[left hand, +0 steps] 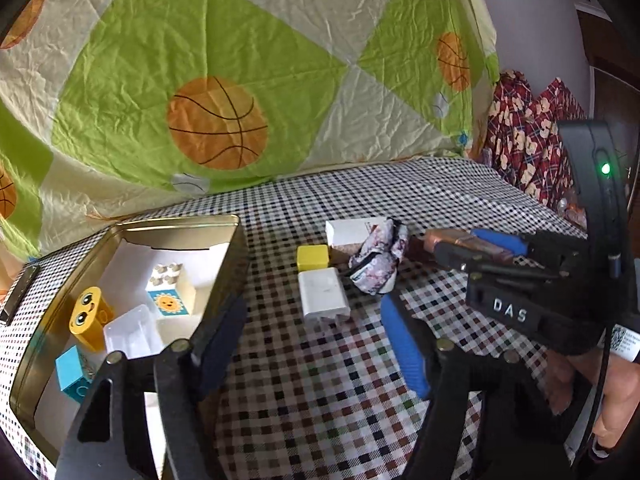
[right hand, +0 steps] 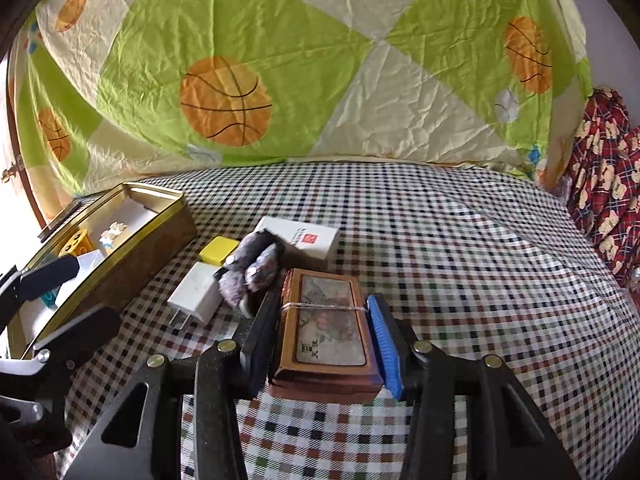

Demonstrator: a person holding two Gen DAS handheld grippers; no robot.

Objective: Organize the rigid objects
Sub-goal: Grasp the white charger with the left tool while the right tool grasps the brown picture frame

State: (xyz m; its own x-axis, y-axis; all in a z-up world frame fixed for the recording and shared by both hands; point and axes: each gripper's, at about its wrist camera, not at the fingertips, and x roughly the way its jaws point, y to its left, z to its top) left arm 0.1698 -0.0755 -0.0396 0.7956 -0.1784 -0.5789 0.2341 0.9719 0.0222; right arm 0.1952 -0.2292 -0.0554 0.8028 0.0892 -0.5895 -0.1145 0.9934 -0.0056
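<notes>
Checkered bed [right hand: 460, 240] is sorting central: right tongs [right hand: 320, 344] clamp the brown box [right hand: 326, 332] for the tin [left hand: 224, 264], left tongs [left hand: 316, 344] hang empty, released.

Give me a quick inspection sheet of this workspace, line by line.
Surface: checkered cloth over the table.
Job's things: gold tin, open, holding toy blocks; white charger, yellow box, white box and small patterned pouch on the cloth.
Clutter: nothing seen.
Grippers: right tongs clamp a brown picture box; left tongs open, empty, beside the tin.
Cables: black lead on the right tool.
Surroundings: basketball quilt, red plaid fabric.
</notes>
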